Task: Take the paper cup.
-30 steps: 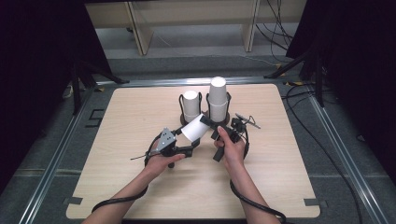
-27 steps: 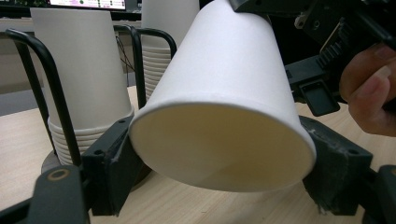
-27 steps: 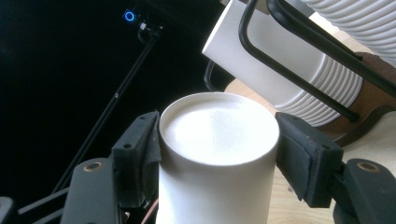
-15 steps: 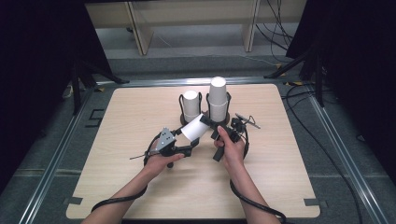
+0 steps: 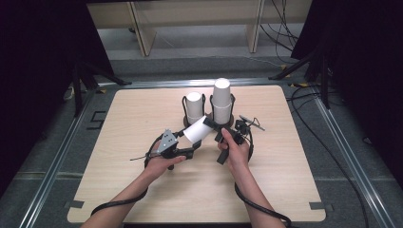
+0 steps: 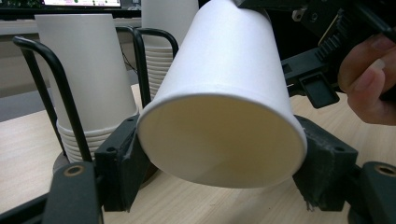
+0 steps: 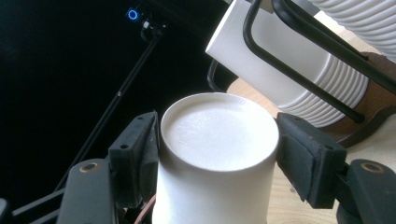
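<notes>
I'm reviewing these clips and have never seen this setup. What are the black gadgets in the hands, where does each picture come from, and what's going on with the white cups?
A person at a wooden table holds two hand-operated two-jaw grippers. The high view looks down from above; each gripper view looks along that gripper's own jaws. On the table stand two black wire holders with stacks of white paper cups, a shorter stack and a taller stack. Between the hands lies one loose cup, tipped sideways. The left gripper clamps its open rim end; the right gripper brackets its closed bottom end.

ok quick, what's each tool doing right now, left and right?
Left tool: closed on the rim end of the white paper cup.
Right tool: closed on the same cup's base end.
</notes>
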Motion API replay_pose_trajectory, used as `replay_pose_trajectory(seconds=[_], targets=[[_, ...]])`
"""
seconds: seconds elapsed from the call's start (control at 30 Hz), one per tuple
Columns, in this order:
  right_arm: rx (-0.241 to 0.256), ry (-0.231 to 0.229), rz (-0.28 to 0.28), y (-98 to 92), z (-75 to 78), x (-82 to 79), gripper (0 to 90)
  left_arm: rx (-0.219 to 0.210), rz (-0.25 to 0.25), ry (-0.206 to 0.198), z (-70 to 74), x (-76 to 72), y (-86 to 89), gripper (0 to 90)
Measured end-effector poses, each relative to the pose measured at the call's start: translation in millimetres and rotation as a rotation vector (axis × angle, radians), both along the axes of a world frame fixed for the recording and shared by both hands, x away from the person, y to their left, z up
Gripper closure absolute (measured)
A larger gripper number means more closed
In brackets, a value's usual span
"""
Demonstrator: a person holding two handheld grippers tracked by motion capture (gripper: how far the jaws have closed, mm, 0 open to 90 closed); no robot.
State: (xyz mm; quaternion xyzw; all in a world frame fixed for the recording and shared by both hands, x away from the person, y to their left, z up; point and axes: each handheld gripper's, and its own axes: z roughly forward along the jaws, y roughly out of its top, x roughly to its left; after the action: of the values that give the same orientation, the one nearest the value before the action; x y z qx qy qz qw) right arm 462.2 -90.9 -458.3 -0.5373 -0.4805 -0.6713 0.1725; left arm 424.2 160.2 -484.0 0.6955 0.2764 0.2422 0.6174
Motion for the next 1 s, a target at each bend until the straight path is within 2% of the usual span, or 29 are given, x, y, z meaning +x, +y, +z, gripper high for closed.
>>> replay_pose_trajectory(seconds=[0.1, 0.17, 0.3, 0.37, 0.4, 0.43, 0.5, 0.53, 0.57, 0.63, 0.73, 0.83, 0.9, 0.93, 0.97, 1.0], targets=[[-0.011, 0.001, -0.019, -0.4, 0.0, 0.1, 34.0, -0.002, 0.004, 0.005, -0.2, 0.4, 1.9, 26.1], [0.000, 0.001, -0.014, -1.3, 0.5, 0.0, 33.8, -0.020, -0.004, -0.010, -1.3, 1.8, 1.8, 26.4], [0.004, -0.011, -0.020, -2.2, 1.4, 0.5, 29.4, -0.009, -0.004, -0.008, -1.3, 1.0, 1.9, 26.6], [0.000, -0.024, -0.026, -3.1, 1.8, 0.6, 27.1, 0.001, -0.006, -0.007, -1.2, 0.0, 1.5, 26.7], [0.008, -0.027, -0.023, -3.5, 2.6, 0.3, 27.0, 0.025, -0.007, -0.002, -0.1, -1.2, 2.5, 26.7], [-0.005, -0.029, -0.030, -4.2, 2.9, 0.4, 26.0, 0.034, -0.008, -0.001, 0.6, -1.8, 2.6, 26.8], [-0.008, -0.025, -0.024, -5.5, 4.5, 0.1, 26.6, 0.042, -0.013, -0.003, 2.1, -2.6, 2.8, 26.9], [-0.009, -0.027, -0.022, -5.6, 4.5, 0.4, 26.5, 0.031, -0.017, -0.009, 2.7, -2.4, 2.1, 27.0], [-0.004, -0.031, -0.017, -6.1, 4.0, 0.7, 26.5, 0.043, -0.014, -0.007, 3.6, -2.8, 2.5, 27.1], [-0.017, -0.023, -0.030, -6.0, 5.0, 0.3, 26.1, 0.047, -0.017, -0.009, 4.3, -2.6, 2.3, 27.5], [-0.010, -0.039, -0.034, -7.9, 5.3, 0.3, 25.0, 0.062, -0.016, -0.006, 5.1, -2.4, 2.6, 28.1], [-0.042, -0.041, -0.054, -10.7, 6.8, -0.2, 24.1, 0.091, -0.018, -0.013, 7.5, -1.9, 3.9, 28.6], [-0.042, -0.044, -0.052, -12.6, 8.1, -1.0, 24.1, 0.108, -0.022, -0.026, 9.3, -0.7, 4.2, 29.1], [-0.058, -0.048, -0.065, -13.4, 8.8, -1.2, 24.2, 0.132, -0.024, -0.016, 11.4, -1.3, 5.7, 29.2], [-0.049, -0.052, -0.060, -14.8, 8.8, -1.4, 24.3, 0.139, -0.034, -0.008, 12.7, -0.8, 6.6, 29.2], [-0.071, -0.054, -0.069, -15.7, 9.5, -1.6, 24.4, 0.140, -0.037, -0.014, 13.5, 0.2, 7.1, 29.3]])
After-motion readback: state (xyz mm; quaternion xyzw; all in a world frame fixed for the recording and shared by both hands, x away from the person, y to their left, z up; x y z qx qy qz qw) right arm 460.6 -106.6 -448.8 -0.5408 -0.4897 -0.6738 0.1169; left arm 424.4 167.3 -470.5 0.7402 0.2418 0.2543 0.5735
